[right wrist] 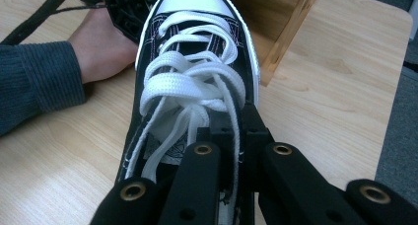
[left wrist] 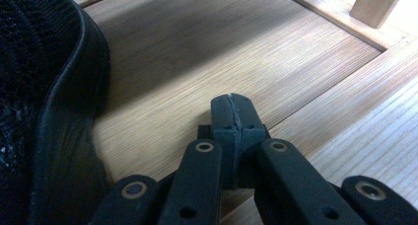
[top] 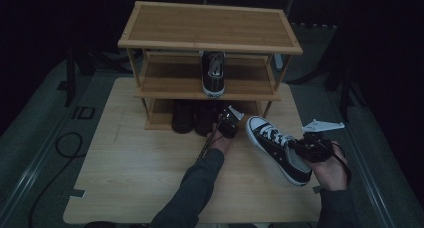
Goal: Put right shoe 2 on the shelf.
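A black sneaker with white laces and a white toe cap [top: 276, 147] lies tilted on the table right of centre, toe toward the rack. My right gripper [top: 300, 148] is shut on it; in the right gripper view the jaws [right wrist: 231, 136] pinch the sneaker's [right wrist: 192, 62] side wall beside the laces. My left gripper [top: 222, 118] sits at the mouth of the rack's bottom shelf. In the left gripper view its pads [left wrist: 224, 117] meet with nothing between them, above the shelf board [left wrist: 222, 52], with a dark shoe [left wrist: 49, 111] just to the left.
A three-tier wooden shoe rack [top: 210, 25] stands at the table's far side. A matching sneaker [top: 213, 74] rests on its middle shelf, and two dark shoes [top: 184, 117] sit on the bottom shelf. The table's right edge [top: 320, 198] is close to my right hand.
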Tool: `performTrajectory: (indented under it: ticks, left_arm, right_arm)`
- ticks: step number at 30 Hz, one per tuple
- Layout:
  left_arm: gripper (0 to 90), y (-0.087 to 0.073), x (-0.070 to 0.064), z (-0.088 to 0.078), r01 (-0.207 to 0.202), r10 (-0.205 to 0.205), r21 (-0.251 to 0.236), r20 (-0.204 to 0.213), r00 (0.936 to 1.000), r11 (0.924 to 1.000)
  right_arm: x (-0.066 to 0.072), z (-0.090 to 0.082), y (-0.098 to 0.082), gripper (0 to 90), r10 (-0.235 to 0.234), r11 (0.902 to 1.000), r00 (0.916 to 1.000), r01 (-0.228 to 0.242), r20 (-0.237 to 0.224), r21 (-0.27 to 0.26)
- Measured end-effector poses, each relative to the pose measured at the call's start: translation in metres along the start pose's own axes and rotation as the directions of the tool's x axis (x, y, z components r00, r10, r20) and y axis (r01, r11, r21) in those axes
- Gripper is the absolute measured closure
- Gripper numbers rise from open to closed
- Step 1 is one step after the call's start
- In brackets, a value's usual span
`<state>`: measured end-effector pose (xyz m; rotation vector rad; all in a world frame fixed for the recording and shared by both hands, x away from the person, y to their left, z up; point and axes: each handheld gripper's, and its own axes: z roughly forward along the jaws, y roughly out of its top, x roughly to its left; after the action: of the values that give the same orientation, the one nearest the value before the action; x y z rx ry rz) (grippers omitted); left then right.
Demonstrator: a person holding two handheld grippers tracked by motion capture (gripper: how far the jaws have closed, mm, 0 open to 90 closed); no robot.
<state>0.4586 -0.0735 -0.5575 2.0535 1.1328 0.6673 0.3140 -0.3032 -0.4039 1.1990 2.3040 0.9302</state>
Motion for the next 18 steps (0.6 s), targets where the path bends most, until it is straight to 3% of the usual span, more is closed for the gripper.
performTrajectory:
  ticks: [18]
  left_arm:
    - [90.0, 0.000, 0.000, 0.000, 0.005, -0.005, -0.003, 0.000, 1.0000, 1.0000]
  right_arm:
    - [-0.014, -0.008, 0.017, 88.4, -0.021, 0.9998, 0.9997, 0.021, -0.012, -0.008]
